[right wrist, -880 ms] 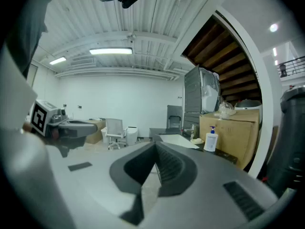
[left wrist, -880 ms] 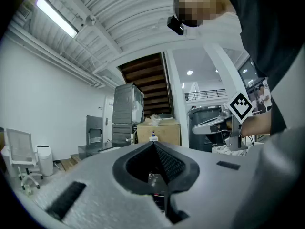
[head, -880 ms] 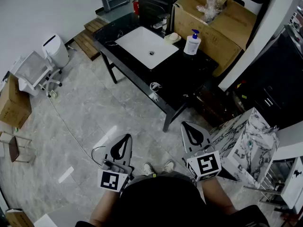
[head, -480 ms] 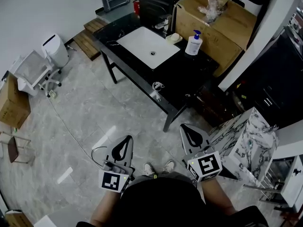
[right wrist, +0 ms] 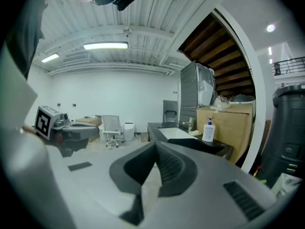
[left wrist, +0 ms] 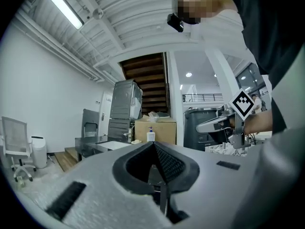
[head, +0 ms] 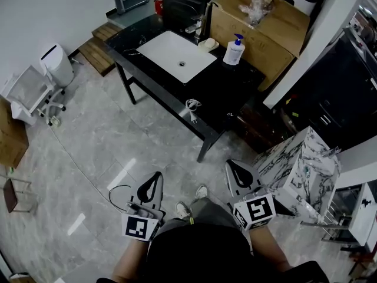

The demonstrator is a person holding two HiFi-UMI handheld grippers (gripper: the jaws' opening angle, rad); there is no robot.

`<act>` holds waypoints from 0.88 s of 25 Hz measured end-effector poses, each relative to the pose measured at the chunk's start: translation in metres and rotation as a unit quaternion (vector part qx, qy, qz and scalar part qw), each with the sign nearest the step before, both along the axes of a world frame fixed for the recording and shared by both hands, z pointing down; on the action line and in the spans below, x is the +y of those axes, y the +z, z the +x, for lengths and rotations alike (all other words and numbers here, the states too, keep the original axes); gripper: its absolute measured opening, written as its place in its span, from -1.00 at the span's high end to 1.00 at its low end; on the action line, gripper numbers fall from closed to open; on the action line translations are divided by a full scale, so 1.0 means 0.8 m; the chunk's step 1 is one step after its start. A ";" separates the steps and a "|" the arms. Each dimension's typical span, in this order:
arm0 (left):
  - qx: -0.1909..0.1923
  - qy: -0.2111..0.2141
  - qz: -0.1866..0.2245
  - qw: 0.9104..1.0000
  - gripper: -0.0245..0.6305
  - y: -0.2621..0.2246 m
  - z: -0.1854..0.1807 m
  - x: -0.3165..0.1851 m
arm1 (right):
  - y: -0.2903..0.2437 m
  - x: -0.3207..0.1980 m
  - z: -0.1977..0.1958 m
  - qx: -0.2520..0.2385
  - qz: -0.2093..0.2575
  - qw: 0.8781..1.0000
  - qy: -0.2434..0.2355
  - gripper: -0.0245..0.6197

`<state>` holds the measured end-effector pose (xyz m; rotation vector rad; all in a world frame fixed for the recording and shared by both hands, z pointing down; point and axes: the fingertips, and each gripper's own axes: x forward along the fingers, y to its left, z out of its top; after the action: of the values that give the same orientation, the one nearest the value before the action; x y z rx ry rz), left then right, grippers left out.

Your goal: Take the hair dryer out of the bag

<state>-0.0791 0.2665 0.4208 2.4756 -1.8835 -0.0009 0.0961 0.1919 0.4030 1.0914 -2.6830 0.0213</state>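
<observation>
Grey left gripper (head: 155, 178) and right gripper (head: 234, 167): fingers together, empty; glossy black worktop (head: 224, 93) well ahead; no bag seen, nothing started.

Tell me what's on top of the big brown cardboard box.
A crumpled clear plastic bag lies on the brown cardboard box; what the bag and box hold is hidden.

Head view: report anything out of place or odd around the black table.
A loose white cord lies at the black table's front edge. A thin cable trails across the floor. Nothing looks spilled or broken.
</observation>
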 end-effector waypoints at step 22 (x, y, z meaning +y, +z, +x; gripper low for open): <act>-0.017 -0.013 -0.035 0.999 0.86 0.026 -0.053 -0.205 | 0.030 -0.219 -0.066 -0.010 -0.016 1.000 -0.023 0.89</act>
<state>-0.1213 0.1025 0.4420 2.4217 -1.8940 0.1048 0.0434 0.0163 0.4273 1.0246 -2.7161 0.0667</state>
